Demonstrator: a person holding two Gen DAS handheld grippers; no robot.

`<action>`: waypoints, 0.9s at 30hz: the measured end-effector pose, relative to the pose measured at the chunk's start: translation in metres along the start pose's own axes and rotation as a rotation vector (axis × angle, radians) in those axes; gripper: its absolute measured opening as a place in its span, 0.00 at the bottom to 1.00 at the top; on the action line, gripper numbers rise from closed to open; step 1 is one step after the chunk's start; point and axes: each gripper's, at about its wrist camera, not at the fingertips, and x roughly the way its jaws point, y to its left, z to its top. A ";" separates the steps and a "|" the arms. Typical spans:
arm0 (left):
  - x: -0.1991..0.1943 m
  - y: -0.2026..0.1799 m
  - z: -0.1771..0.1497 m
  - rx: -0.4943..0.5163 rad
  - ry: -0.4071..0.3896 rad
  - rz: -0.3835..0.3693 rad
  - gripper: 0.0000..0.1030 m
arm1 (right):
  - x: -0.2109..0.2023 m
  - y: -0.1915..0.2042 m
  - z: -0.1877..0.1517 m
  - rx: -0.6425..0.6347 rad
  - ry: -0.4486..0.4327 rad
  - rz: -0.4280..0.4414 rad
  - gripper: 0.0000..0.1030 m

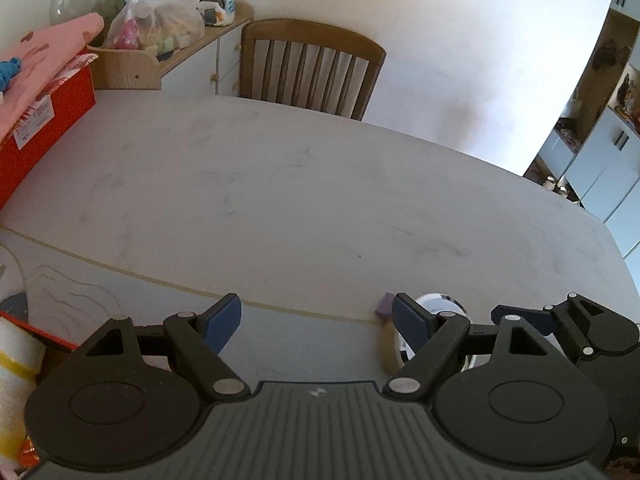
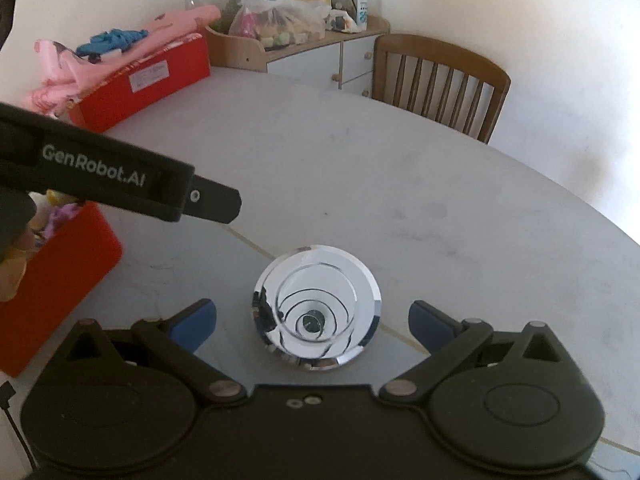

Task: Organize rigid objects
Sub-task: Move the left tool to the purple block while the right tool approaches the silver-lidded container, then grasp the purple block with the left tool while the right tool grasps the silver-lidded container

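Observation:
A shiny chrome round object [image 2: 318, 306] with ringed grooves sits on the pale table [image 2: 400, 184]. My right gripper [image 2: 312, 322] is open around it, one blue pad on each side and neither touching. In the left wrist view the same chrome object [image 1: 440, 304] peeks out behind my right-hand finger, next to a small purple block [image 1: 385, 306]. My left gripper [image 1: 316, 320] is open over bare table with nothing between its fingers. It also reaches in from the left as a black bar [image 2: 120, 176] in the right wrist view.
A red bin [image 2: 60, 280] holding toys stands left of the chrome object. A red box [image 2: 152, 80] under pink cloth sits at the table's far left. A wooden chair [image 2: 440, 80] and a cluttered cabinet [image 2: 304, 40] stand behind the table.

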 end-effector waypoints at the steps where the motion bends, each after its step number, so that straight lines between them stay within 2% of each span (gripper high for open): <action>1: 0.003 -0.001 0.000 0.003 0.002 0.000 0.80 | 0.002 0.000 0.000 0.003 0.001 0.005 0.96; 6: 0.015 -0.004 -0.002 0.024 0.014 0.001 0.80 | 0.009 0.001 0.000 -0.012 -0.004 0.020 0.89; 10: 0.024 -0.006 -0.005 0.025 0.029 -0.004 0.80 | 0.014 0.003 0.000 -0.047 0.006 0.000 0.74; 19: 0.033 -0.018 -0.008 0.054 0.034 -0.049 0.80 | 0.005 -0.012 -0.008 -0.015 0.029 0.027 0.73; 27: 0.048 -0.050 -0.017 0.178 0.031 -0.099 0.80 | -0.012 -0.048 -0.030 0.056 0.072 0.019 0.73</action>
